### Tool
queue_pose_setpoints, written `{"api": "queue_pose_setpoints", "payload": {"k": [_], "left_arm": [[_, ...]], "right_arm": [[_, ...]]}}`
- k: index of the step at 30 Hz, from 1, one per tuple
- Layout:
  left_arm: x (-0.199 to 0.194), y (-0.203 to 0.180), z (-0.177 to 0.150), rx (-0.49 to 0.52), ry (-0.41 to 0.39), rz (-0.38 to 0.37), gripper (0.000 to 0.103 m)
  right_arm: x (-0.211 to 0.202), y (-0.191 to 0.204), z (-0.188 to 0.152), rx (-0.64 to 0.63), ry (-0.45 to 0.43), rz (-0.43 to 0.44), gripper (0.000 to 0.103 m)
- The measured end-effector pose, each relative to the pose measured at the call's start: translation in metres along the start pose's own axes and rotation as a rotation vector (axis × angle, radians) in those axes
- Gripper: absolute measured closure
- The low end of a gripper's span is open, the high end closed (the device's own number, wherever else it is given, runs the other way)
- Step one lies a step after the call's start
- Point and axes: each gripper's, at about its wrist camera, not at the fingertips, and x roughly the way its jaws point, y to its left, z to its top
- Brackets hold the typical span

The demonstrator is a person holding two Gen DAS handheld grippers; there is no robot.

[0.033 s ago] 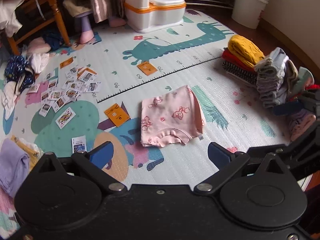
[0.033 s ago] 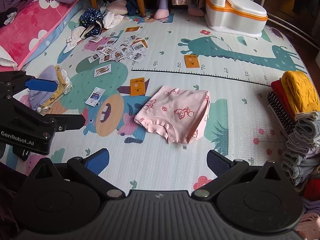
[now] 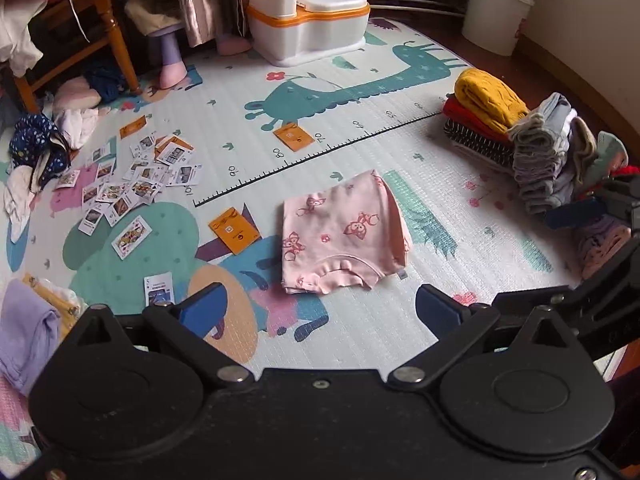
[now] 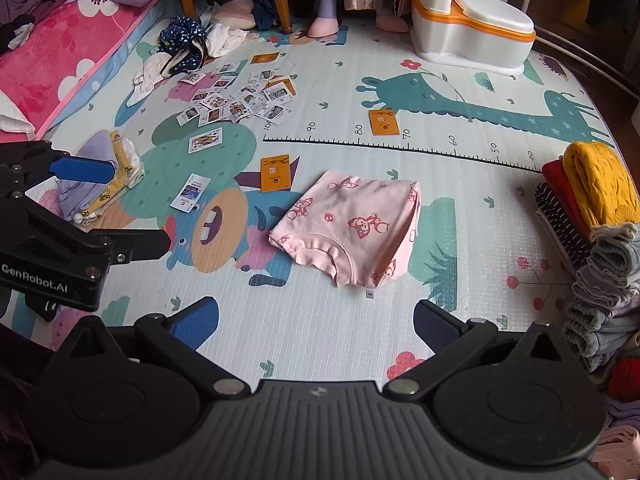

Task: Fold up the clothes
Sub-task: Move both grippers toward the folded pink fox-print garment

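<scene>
A pink garment with red cartoon prints [image 3: 344, 236] lies folded flat on the play mat [image 3: 360, 160], also in the right wrist view [image 4: 352, 228]. My left gripper [image 3: 320, 312] is open and empty, held above the mat just short of the garment's near hem. My right gripper [image 4: 316, 320] is open and empty, also short of the near hem. The left gripper shows at the left edge of the right wrist view [image 4: 80, 216]. The right gripper's blue pad shows at the right edge of the left wrist view [image 3: 576, 212].
A stack of folded clothes with a yellow knit on top [image 3: 488, 100] and grey items [image 3: 548, 164] stands at the right. Playing cards [image 3: 140, 176] litter the left. A white and orange potty [image 3: 308, 20], a wooden chair [image 3: 112, 52] and a small purple and yellow pile [image 4: 100, 176] surround the mat.
</scene>
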Motion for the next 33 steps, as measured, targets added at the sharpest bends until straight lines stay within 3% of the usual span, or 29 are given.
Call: {"api": "queue_pose_setpoints", "payload": {"k": [33], "left_arm": [[-0.0008,-0.0036,-0.0008,0.033,-0.008,0.007,0.001]], "right_arm": [[0.0024,0.0022,0.0008,-0.028,0.003,-0.012,0.000]]}}
